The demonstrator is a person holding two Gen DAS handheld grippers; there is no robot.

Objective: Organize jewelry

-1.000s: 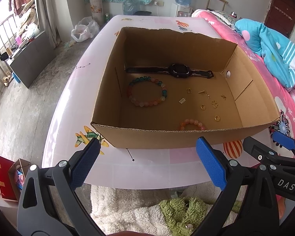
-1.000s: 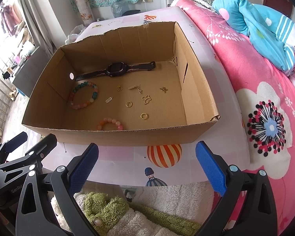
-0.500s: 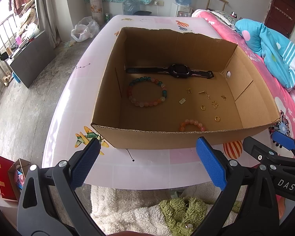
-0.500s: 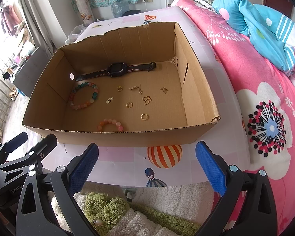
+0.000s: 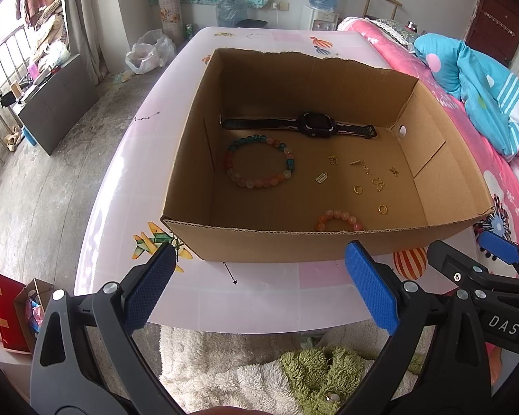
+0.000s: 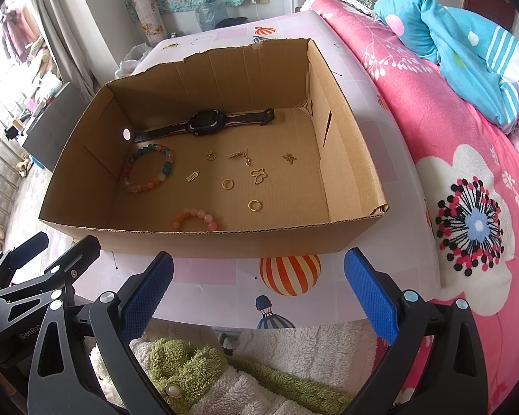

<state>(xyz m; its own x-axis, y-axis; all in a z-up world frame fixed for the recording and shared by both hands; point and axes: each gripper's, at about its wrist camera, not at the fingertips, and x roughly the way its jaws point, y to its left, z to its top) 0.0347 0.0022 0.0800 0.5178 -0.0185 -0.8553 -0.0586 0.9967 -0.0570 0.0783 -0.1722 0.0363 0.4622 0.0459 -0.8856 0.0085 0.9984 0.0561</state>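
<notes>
An open cardboard box stands on a pink table. Inside lie a black watch, a large multicoloured bead bracelet, a small pink-orange bead bracelet, two gold rings and several small gold charms. My left gripper and right gripper are both open and empty, held side by side just in front of the box's near wall.
A bed with a pink floral blanket and a blue pillow runs along the table's right side. A white fluffy rug with a green plush thing lies below the table's near edge. Grey floor is on the left.
Both grippers have risen or tilted very slightly, so the box sits a little lower in view. Nothing in the box has moved.
</notes>
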